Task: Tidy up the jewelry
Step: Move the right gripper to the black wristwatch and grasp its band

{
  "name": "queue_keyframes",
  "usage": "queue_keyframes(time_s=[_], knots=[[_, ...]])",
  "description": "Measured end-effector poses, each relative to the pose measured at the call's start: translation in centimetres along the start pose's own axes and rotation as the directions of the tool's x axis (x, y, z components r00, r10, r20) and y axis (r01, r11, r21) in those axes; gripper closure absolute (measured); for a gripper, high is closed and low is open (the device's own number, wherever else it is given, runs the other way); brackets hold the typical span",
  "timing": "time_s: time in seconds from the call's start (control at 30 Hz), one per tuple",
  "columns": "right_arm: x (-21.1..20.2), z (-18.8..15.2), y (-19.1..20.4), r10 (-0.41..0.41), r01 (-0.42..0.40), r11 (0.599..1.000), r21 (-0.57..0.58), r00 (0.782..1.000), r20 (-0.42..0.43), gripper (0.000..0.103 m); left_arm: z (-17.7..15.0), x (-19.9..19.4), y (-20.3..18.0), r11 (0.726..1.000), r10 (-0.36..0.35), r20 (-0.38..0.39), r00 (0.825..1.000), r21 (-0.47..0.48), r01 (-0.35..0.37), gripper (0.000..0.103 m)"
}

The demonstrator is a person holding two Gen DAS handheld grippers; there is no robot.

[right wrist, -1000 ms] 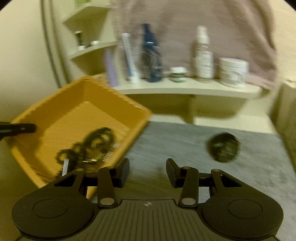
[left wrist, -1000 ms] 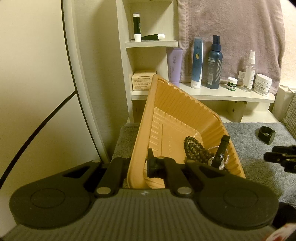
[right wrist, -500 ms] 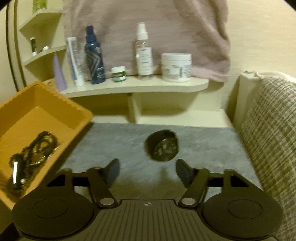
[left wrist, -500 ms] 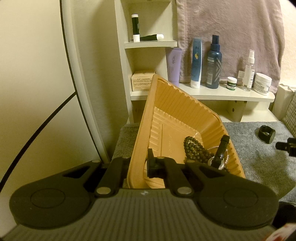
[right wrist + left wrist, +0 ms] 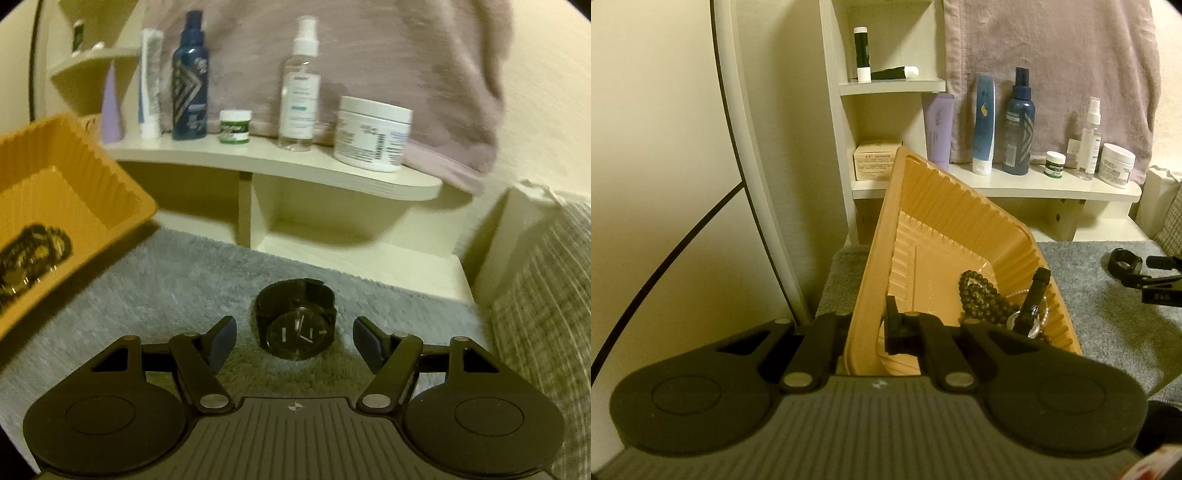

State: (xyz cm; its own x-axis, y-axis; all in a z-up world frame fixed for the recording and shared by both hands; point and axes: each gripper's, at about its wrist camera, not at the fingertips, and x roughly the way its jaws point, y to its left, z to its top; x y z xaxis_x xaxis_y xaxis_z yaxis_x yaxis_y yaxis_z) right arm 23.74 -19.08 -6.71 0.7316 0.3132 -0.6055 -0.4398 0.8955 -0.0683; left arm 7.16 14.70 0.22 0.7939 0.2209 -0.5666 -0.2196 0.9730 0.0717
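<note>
Right tongs agape around watch

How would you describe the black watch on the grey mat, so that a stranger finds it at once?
Look at the grey mat in front of the white shelf of bottles. To the right of the tilted orange tray, the black watch lies alone on the mat, between the right gripper's open fingers. It is the only jewelry outside the tray.

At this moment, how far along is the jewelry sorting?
Done: a bead bracelet and other pieces already lie in the orange tray, which the left gripper clamps by its rim. In hand: the open right gripper flanks the black watch on the grey mat. Left: gripping and traying it.
</note>
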Motion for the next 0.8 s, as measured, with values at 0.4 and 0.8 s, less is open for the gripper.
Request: queue_keyframes(time_s=[0.4, 0.8], knots=[[1.2, 0.2, 0.0, 0.017, -0.017, 0.997, -0.070, 1.000, -0.004, 0.035, -0.1, 0.1, 0.0, 1.000, 0.001, -0.001, 1.000, 0.002, -0.001, 0.098], [0.8, 0.2, 0.1, -0.002, 0.001, 0.999, -0.035, 1.000, -0.015, 0.055, -0.2, 0.1, 0.1, 1.000, 0.000, -0.001, 1.000, 0.002, 0.000, 0.098]])
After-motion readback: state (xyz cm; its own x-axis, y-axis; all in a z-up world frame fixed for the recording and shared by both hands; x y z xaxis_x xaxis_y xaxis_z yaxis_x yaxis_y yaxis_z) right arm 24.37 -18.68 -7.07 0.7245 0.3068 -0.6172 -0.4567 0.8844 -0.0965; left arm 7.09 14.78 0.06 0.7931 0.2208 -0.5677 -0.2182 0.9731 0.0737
